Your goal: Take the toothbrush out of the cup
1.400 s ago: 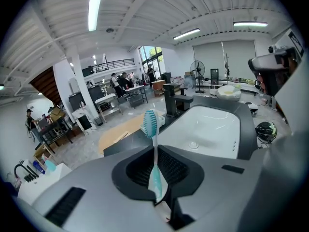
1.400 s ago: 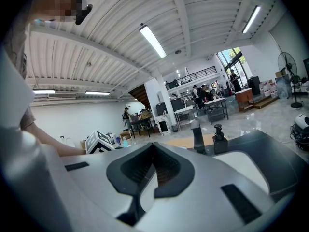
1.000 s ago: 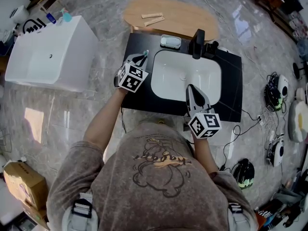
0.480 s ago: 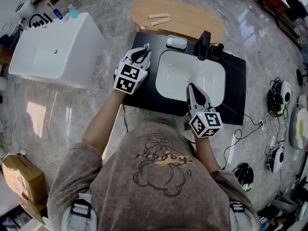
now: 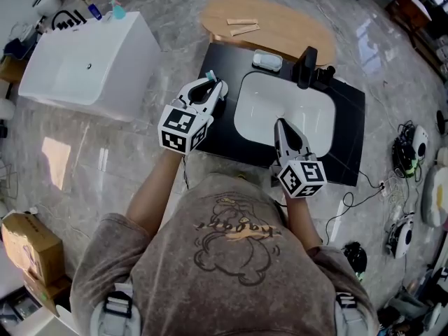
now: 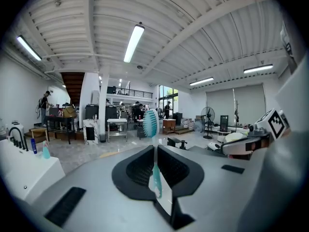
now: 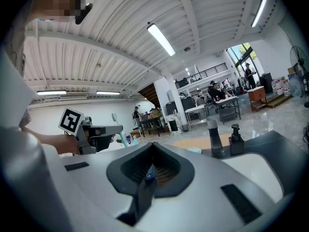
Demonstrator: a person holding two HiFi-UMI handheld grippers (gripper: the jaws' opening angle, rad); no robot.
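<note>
Head view: the left gripper (image 5: 212, 88) holds the toothbrush (image 5: 209, 75) over the black counter's (image 5: 218, 133) left edge. The right gripper (image 5: 281, 126) hovers over the sink (image 5: 311, 107).

Left gripper view: the fingers (image 6: 137, 170) pinch the teal handle, bristles upright.

Right gripper view: the fingers (image 7: 169, 167) are pressed together, with an unidentifiable blue fleck at their seam.

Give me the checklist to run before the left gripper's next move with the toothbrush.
1. Grip: ok. The left gripper is shut on the toothbrush handle.
2. Brush pose: ok. It stands upright, bristles up.
3. Clear of cup: ok. Nothing surrounds the brush in the left gripper view.
4. Cup location: cannot tell. It shows in no view.
5. Path clear: ok. The right gripper sits over the sink's near rim, apart from the left gripper.
6. Other gripper empty: cannot tell. The right gripper's jaws are together, with a small blue speck between them.
</note>
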